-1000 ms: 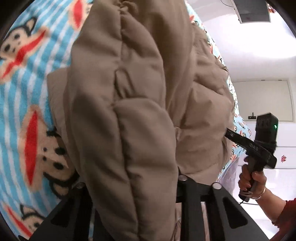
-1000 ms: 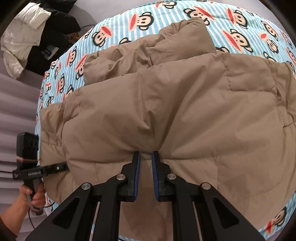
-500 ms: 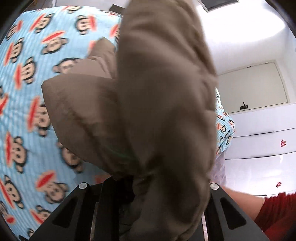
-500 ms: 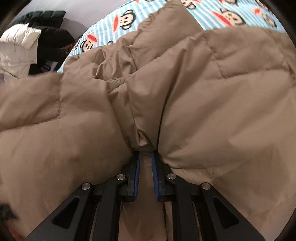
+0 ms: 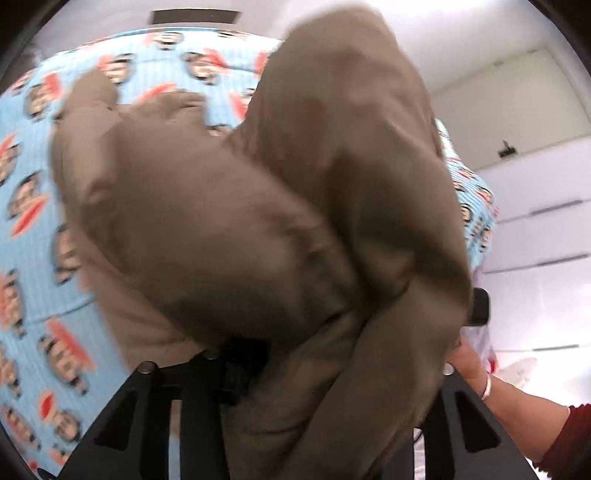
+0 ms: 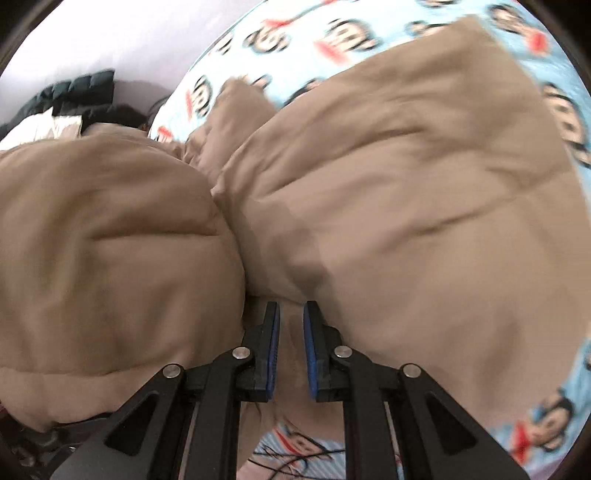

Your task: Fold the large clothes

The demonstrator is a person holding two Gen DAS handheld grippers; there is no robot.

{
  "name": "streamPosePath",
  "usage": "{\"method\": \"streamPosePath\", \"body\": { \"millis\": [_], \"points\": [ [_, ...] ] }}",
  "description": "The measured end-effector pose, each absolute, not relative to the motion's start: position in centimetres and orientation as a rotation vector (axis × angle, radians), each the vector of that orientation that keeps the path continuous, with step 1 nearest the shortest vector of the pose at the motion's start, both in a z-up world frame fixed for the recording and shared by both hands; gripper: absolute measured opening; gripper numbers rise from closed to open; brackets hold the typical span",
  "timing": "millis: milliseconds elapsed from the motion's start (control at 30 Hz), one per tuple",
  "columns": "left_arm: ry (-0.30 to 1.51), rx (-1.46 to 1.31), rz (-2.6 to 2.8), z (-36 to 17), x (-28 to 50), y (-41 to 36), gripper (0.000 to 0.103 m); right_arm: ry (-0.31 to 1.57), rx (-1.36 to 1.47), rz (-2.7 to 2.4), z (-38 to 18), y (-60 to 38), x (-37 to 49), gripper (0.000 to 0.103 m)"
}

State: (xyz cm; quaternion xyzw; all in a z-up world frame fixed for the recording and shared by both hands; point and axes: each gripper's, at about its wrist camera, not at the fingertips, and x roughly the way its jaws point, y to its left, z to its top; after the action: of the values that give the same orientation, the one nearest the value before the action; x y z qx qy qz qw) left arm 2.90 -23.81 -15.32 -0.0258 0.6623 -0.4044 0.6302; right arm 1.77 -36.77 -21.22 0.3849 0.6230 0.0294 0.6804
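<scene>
White room: pale wall, white drawer fronts on your right side, bed under a light-blue blanket with a monkey cartoon print. Dark and white jackets piled at the far bed edge. Your tan puffer coat lies across the blanket, quilted, bulging, one part lifted and bunched over the rest. Right claw: jaws nearly closed, clenched on a pinch of coat fabric between the blue pads. Left claw: jaws opening, coat draped thick between the fingers and hiding the tips, so you can't confirm pad contact. View blurred. Your right hand shows beside the coat, red sleeve.
</scene>
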Motion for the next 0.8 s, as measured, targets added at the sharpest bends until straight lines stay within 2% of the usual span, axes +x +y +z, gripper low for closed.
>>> {"method": "streamPosePath", "body": {
  "millis": [33,100,200,300,400,433,467,533,667,800],
  "points": [
    [1.513,-0.073,-0.960,-15.6,2.9,-25.0,0.057,1.396,0.862,0.058,-21.0,-37.5,1.4,0.015],
    [1.506,-0.086,-0.996,-16.1,3.1,-26.8,0.061,1.390,0.858,0.039,-20.5,-39.4,0.6,0.016],
    [1.511,-0.100,-1.027,-17.3,4.1,-29.8,0.063,1.383,0.852,0.009,-19.8,-41.8,-0.7,0.034],
    [1.520,-0.091,-1.028,-17.8,5.5,-31.2,0.063,1.356,0.882,0.006,-19.1,-43.9,-2.2,0.061],
    [1.542,-0.064,-1.035,-18.4,7.0,-31.5,0.063,1.332,0.901,0.020,-17.7,-45.4,-3.4,0.070],
    [1.559,-0.049,-1.035,-18.3,7.0,-31.6,0.063,1.315,0.902,0.038,-17.0,-45.6,-3.5,0.080],
    [1.578,-0.034,-1.026,-18.4,7.5,-32.2,0.063,1.289,0.886,0.061,-15.8,-45.7,-3.6,0.085],
    [1.614,-0.015,-1.001,-19.4,7.6,-29.2,0.063,1.248,0.842,0.110,-13.6,-45.5,-4.2,0.087],
    [1.624,-0.006,-0.926,-18.8,8.8,-30.8,0.063,1.226,0.742,0.179,-10.7,-42.7,-5.1,0.088],
    [1.612,0.028,-0.906,-18.7,9.0,-32.9,0.063,1.244,0.630,0.206,-10.3,-38.1,-5.4,0.088]
  ]
}}
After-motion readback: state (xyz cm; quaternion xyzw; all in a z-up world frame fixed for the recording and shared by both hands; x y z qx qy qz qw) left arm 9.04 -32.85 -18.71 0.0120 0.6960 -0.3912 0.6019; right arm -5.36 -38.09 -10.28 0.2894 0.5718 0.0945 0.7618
